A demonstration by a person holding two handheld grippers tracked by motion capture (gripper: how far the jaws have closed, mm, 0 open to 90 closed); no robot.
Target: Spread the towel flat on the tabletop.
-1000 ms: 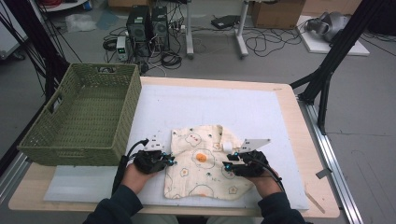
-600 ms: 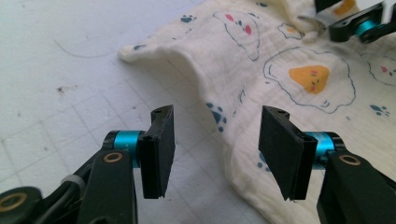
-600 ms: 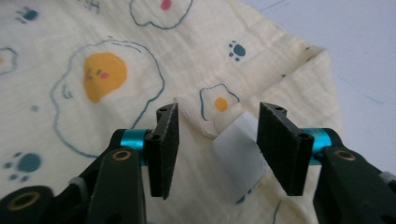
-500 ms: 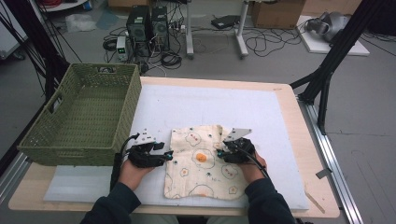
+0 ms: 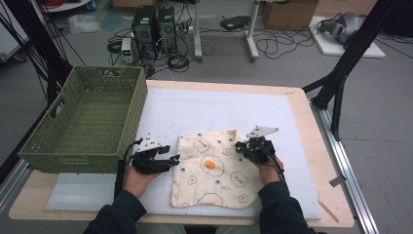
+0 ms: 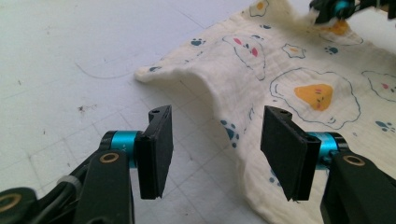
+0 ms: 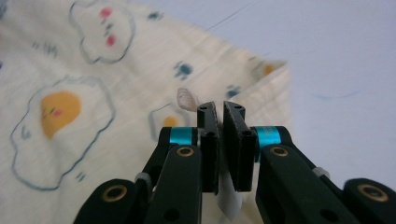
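The right claw (image 7: 220, 116) has just closed, pinching a fold of the egg-print cloth (image 5: 214, 168); the left claw (image 6: 215, 149), just opened, stands released beside its left edge on the tabletop (image 5: 195, 109).

A light wooden table (image 5: 319, 161) with rounded corners stands on a grey floor (image 5: 384, 122) and carries a large white mat (image 5: 214, 109) over most of its top. A green woven rectangular basket (image 5: 83, 122) sits at the table's left edge. Beyond the far edge, two black computer towers (image 5: 155, 25) stand on the floor among tangled black cables (image 5: 275, 46). Two grey metal legs (image 5: 252, 29) rise behind them. A brown cardboard box (image 5: 287, 12) rests near the top. Black slanted frame struts (image 5: 348, 61) stand at right. Lighting is even.
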